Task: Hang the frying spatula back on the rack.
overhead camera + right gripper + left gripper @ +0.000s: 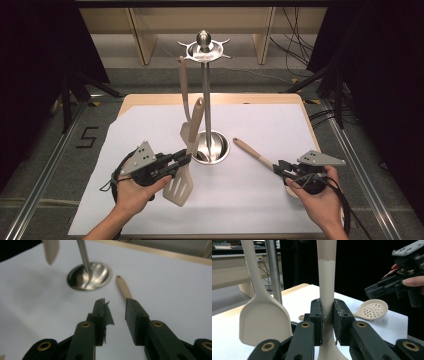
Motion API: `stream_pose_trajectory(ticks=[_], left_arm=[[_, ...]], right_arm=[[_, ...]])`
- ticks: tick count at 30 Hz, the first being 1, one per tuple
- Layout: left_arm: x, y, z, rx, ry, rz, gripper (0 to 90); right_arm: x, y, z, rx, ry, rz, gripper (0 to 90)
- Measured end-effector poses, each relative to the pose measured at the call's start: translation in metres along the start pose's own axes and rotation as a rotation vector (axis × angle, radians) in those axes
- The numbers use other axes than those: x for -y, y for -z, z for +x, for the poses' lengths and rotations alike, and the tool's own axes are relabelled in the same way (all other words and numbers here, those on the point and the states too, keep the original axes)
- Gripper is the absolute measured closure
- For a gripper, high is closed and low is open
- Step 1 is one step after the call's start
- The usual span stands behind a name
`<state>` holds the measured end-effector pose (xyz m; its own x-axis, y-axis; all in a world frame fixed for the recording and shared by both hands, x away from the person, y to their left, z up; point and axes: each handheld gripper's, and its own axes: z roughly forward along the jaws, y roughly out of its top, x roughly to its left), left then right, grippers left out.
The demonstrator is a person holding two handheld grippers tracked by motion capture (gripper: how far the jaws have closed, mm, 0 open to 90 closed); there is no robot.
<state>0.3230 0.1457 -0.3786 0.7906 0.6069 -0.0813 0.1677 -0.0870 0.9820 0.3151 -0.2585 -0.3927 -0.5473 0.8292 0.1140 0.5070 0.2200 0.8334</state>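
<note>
My left gripper (186, 159) is shut on the neck of a beige slotted spatula (179, 187), which stands tilted, blade down near the paper and handle leaning toward the steel stand (206, 100). In the left gripper view both pads clamp that handle (327, 285). A solid beige spatula (184, 85) hangs from the stand's top ring. A beige skimmer (252, 152) lies on the paper at right, its perforated head (373, 310) under the right hand. My right gripper (279, 167) is open just above the skimmer's handle (123, 287), nothing between its pads.
White paper (260, 210) covers the wooden table. The stand's round steel base (90, 275) sits mid-table, between the two grippers. The hanging solid spatula (262, 320) is close to the left gripper's left side. Dark curtains and cables surround the table.
</note>
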Motion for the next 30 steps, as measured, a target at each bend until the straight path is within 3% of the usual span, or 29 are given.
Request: stream_pose_trajectory(ticks=[2,4,5,9,11,13,15,17,18,21,22,23,25,26,29,30], left_arm=[[-0.002,-0.003,-0.001,0.003,-0.002,-0.002,77.9],[-0.003,-0.006,-0.002,0.009,-0.004,-0.001,77.9],[-0.004,-0.008,-0.002,0.010,-0.009,0.002,77.9],[-0.006,-0.016,-0.004,0.014,-0.009,0.004,77.9],[-0.007,-0.021,-0.005,0.020,-0.016,0.007,77.9],[-0.008,-0.025,-0.007,0.024,-0.023,0.012,77.9],[-0.008,-0.029,-0.009,0.027,-0.026,0.013,77.9],[-0.009,-0.033,-0.010,0.029,-0.022,0.014,77.9],[-0.009,-0.035,-0.010,0.034,-0.030,0.017,77.9],[-0.011,-0.041,-0.010,0.046,-0.055,0.011,77.9],[-0.011,-0.041,-0.012,0.039,-0.030,0.022,77.9],[-0.011,-0.042,-0.012,0.039,-0.034,0.024,77.8],[-0.011,-0.044,-0.012,0.040,-0.035,0.026,77.9],[-0.011,-0.045,-0.011,0.041,-0.032,0.029,77.8],[-0.010,-0.048,-0.012,0.041,-0.029,0.035,77.9],[-0.010,-0.049,-0.012,0.044,-0.027,0.034,77.9]], right_arm=[[-0.007,0.001,0.005,-0.005,0.071,-0.019,70.2],[-0.013,0.002,0.016,-0.027,0.066,-0.028,69.7],[-0.015,0.001,0.020,-0.034,0.090,-0.062,69.6],[-0.030,0.003,0.035,-0.064,0.132,-0.067,69.2],[-0.035,0.002,0.042,-0.075,0.125,-0.092,69.1],[-0.042,0.001,0.049,-0.103,0.123,-0.080,68.9],[-0.048,-0.002,0.051,-0.112,0.146,-0.094,68.7],[-0.053,-0.005,0.056,-0.111,0.131,-0.109,68.7],[-0.056,-0.006,0.055,-0.117,0.175,-0.119,68.7],[-0.062,-0.010,0.063,-0.148,0.154,-0.126,68.7],[-0.065,-0.012,0.065,-0.146,0.169,-0.142,68.7],[-0.067,-0.013,0.068,-0.163,0.151,-0.142,68.7],[-0.073,-0.014,0.071,-0.158,0.191,-0.156,68.6],[-0.074,-0.014,0.073,-0.167,0.168,-0.148,68.5],[-0.081,-0.017,0.077,-0.177,0.195,-0.178,68.2],[-0.082,-0.016,0.081,-0.189,0.170,-0.163,68.2]])
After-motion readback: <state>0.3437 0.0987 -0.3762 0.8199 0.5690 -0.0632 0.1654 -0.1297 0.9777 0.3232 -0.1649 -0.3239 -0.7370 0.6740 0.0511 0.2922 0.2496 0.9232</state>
